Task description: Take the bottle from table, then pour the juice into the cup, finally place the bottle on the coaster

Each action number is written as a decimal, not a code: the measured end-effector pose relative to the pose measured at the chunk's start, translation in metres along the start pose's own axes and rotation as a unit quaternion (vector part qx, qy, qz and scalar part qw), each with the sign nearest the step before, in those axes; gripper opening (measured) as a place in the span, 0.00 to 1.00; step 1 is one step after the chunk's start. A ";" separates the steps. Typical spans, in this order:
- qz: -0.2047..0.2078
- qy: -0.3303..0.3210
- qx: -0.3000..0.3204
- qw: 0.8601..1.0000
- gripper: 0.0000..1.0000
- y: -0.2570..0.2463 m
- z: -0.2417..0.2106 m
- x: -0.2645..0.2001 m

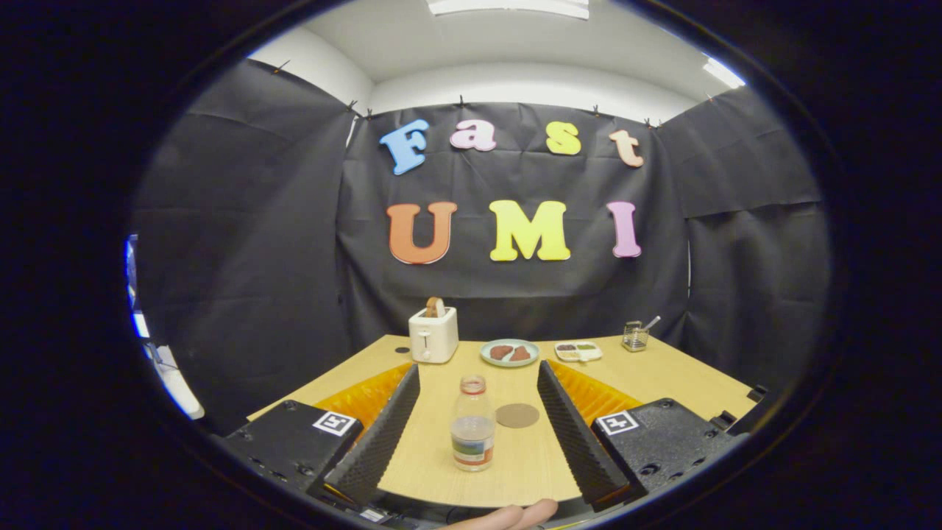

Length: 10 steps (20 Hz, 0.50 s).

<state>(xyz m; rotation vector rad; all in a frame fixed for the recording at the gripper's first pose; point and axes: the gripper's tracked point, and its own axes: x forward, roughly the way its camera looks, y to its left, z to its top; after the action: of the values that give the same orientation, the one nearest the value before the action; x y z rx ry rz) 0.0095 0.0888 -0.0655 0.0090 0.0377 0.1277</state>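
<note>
On the light wooden table [662, 375], between the two fingers of the gripper [478, 379], a clear plastic bottle [472, 423] stands upright, with a reddish cap, a coloured label band near its base and a little liquid in its lower half. The jaws are spread wide, the ribbed black pads [383, 438] well apart from the bottle on either side, and they hold nothing. Just to the right of the bottle and slightly farther off lies a round brown coaster [517, 415], flat on the table, also inside the span of the fingers. Beyond the fingertips, toward the far left, sits a white toaster [433, 335] with a slice of bread poking out of its top. To its right is a pale round plate [509, 352] carrying dark pieces of food, then a small divided dish [578, 351], and farthest right a small wire holder [634, 336] with a utensil leaning in it. At the near edge, below the gripper, fingertips of a person's hand [515, 515] show.
</note>
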 end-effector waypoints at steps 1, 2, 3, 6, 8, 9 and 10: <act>0.004 0.000 -0.001 1.000 1.00 0.005 -0.005 0.003; 0.005 0.002 -0.003 1.000 1.00 0.009 -0.010 0.008; 0.004 0.004 -0.008 1.000 1.00 0.012 -0.015 0.011; 0.001 0.005 -0.018 1.000 1.00 0.019 -0.032 0.023; -0.001 0.010 -0.023 1.000 1.00 0.023 -0.045 0.029; -0.001 0.013 -0.025 1.000 1.00 0.025 -0.052 0.033; 0.000 0.016 -0.027 1.000 1.00 0.027 -0.057 0.036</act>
<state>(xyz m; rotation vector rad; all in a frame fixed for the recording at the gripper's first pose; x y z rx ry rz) 0.0395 0.1209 -0.1238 -0.0472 0.0663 0.1282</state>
